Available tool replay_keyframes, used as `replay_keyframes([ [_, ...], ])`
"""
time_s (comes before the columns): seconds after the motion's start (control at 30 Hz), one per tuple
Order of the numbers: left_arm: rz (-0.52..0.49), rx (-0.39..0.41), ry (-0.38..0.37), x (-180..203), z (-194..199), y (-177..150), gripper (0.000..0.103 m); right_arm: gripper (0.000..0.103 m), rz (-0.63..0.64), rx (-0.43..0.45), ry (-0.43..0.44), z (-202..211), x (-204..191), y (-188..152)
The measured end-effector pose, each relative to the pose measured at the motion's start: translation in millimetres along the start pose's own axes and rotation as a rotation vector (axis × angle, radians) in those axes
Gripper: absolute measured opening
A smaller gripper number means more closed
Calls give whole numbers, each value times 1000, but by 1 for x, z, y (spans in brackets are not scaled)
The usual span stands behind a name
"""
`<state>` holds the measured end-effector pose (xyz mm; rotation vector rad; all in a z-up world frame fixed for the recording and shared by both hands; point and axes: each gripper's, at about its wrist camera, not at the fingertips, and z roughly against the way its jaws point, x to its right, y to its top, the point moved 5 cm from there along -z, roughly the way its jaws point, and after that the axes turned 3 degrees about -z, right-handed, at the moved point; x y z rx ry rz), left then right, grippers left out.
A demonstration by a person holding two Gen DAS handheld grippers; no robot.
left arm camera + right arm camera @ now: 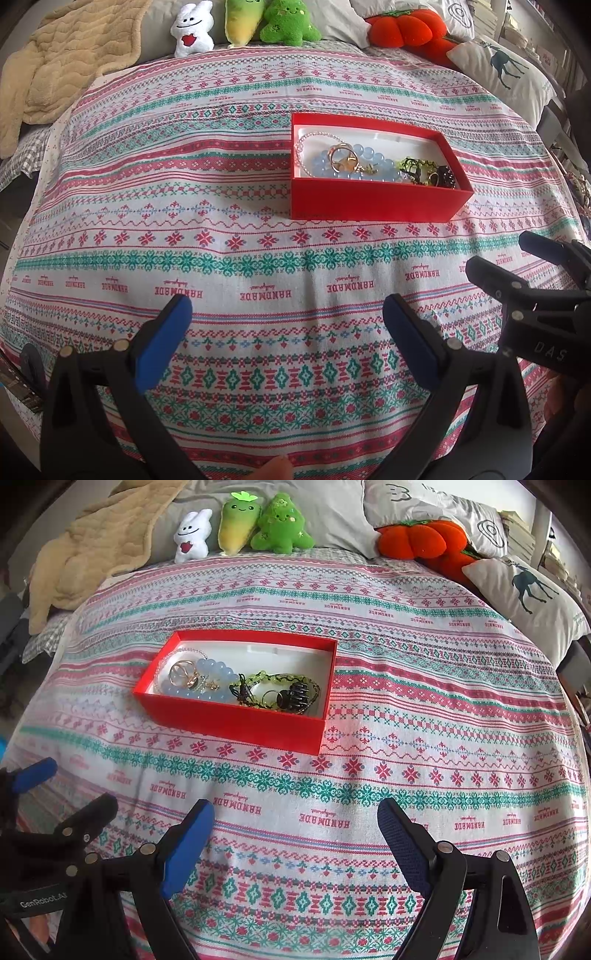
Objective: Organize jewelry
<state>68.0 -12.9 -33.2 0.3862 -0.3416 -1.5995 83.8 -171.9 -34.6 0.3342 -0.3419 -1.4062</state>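
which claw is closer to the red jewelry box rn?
Right, narrowly. The right claw sits below the red box, slightly to its right. The left claw is below and further left of it. Both open, empty.

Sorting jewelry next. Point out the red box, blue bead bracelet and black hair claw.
red box (pixel 236 722), right wrist view, front outer wall.
blue bead bracelet (pixel 207 666), right wrist view, upper beads.
black hair claw (pixel 297 698), right wrist view, its body.

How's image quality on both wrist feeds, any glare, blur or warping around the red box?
Left wrist: sharp, even daylight, the red box bowed by fisheye, corners vignetted black. Right wrist: sharp too, the bedspread curves strongly toward the edges, with mild brightness at the far right. No glare on the jewelry in either view.
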Motion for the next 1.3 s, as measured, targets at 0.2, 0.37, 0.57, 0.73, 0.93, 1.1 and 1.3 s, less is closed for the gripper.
replay_keyframes([
  [0.2,-4,-3,-2,0,-1,-1,103,91,1,-8,1,-2,-1,-1],
  [0.37,-3,-3,-1,1,-1,0,103,91,1,-9,0,-2,-1,-1],
  [0.57,-4,-3,-2,0,-1,0,103,91,1,-9,1,-2,-1,-1],
  [0.73,-3,-4,-1,0,-1,-1,103,91,1,-9,0,-2,-1,-1],
  [0.93,-5,-4,-2,0,-1,-1,103,91,1,-9,0,-2,-1,-1],
  [1.1,-3,-7,-6,0,-1,-2,103,91,3,-8,0,-2,-1,-1],
  [1.3,7,-26,-32,-3,-3,-9,103,91,27,-6,-2,0,-6,-7],
])
